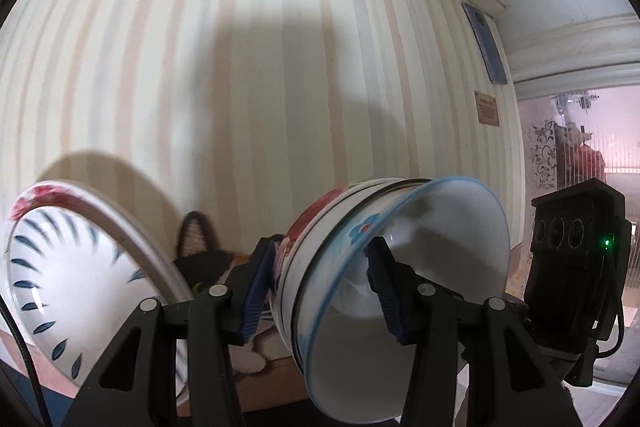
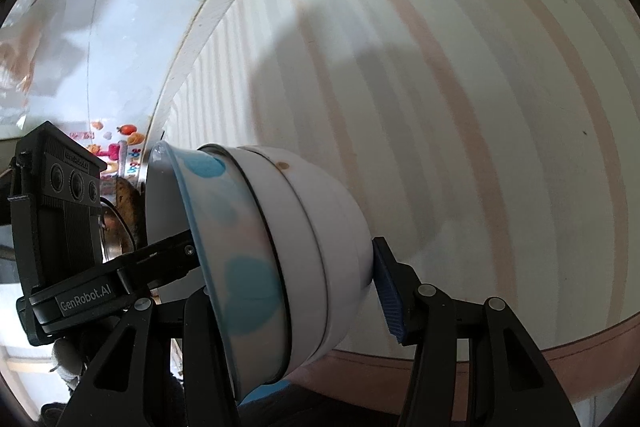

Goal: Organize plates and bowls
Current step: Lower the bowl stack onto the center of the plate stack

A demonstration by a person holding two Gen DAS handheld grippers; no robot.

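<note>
A stack of nested bowls (image 1: 384,267) is held tilted in the air in front of a striped wall; the blue-rimmed inner bowl faces right, a red-flowered bowl sits behind it. My left gripper (image 1: 320,283) is shut on the stack, one pad inside the blue-rimmed bowl and one on the outer wall. In the right wrist view the same stack (image 2: 280,259) lies between the fingers of my right gripper (image 2: 288,287), which is shut on it. A plate (image 1: 76,275) with blue leaf marks stands tilted at the left.
The right gripper's camera body (image 1: 576,267) is close on the right in the left wrist view; the left gripper's body (image 2: 56,211) is at the left in the right wrist view. A cat-patterned object (image 1: 204,259) lies behind the fingers. A doorway (image 1: 580,167) opens at far right.
</note>
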